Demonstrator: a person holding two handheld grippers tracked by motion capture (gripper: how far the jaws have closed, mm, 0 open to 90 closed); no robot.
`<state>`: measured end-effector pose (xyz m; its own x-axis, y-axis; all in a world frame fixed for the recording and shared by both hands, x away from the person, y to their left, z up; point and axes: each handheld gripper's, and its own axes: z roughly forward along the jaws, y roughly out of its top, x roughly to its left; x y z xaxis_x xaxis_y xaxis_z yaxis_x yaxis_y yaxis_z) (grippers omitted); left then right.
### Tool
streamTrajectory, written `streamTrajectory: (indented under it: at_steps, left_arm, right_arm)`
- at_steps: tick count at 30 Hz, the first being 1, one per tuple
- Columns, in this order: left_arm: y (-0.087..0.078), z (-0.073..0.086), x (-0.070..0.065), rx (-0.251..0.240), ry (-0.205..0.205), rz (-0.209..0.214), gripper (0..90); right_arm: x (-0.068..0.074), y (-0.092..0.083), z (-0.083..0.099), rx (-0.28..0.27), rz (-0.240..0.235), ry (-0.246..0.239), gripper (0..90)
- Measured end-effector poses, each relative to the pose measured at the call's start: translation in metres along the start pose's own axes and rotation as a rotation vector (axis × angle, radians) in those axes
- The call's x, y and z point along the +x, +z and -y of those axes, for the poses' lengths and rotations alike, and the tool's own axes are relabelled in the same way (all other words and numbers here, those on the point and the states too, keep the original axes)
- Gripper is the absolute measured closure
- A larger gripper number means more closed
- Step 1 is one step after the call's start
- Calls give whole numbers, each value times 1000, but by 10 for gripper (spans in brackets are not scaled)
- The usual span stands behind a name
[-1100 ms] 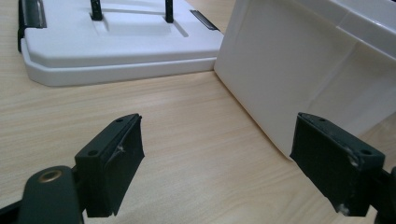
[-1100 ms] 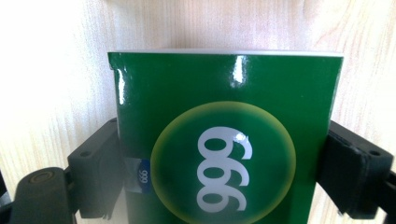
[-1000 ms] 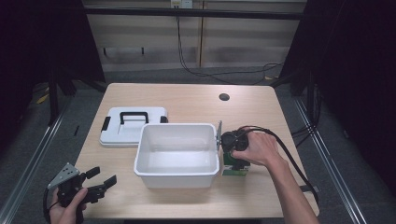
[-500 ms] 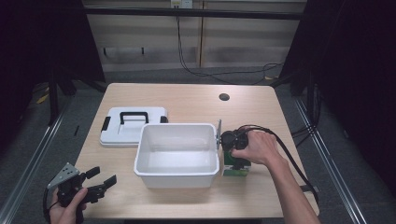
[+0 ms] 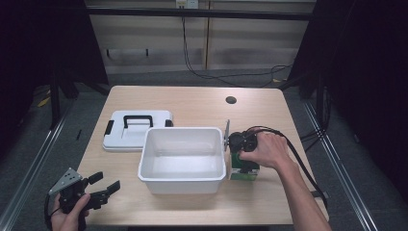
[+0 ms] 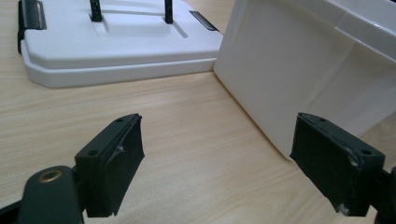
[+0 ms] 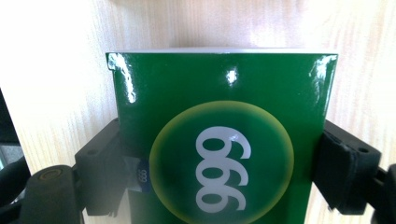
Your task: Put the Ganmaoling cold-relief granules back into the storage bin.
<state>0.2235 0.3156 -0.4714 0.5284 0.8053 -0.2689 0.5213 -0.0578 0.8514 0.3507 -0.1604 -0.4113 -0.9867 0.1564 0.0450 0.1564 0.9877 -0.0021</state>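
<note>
Lid (image 5: 137, 131): white, black handle, flat on the table (image 5: 192, 103), touching the tub's far left corner.
Tub (image 5: 183, 159): white, mid-table.
Hole (image 5: 231, 100): far right.

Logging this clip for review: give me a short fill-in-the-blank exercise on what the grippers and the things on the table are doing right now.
1. The right gripper is shut on a box coloured ____.
2. The left gripper has its jaws ____ and holds nothing.
3. The white lid with the black handle lies flat on the ____, behind the white tub.

Missing words: green; open; table

A lab — bare table (image 5: 192, 103), dark curtains (image 5: 43, 38), trailing cables (image 5: 202, 72).
</note>
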Motion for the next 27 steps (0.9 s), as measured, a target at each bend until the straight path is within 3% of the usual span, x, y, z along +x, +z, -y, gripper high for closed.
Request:
streamTrajectory:
  at_steps: [8,13,27]
  left_arm:
    - [0,0,0,1,3,-2,165]
    - [0,0,0,-1,1,0,165]
    - [0,0,0,2,6,0,165]
  right_arm:
    - [1,-4,2,-12,2,-10,164]
    - [1,-11,4,-11,5,15,164]
    - [4,-36,6,-22,31,12,163]
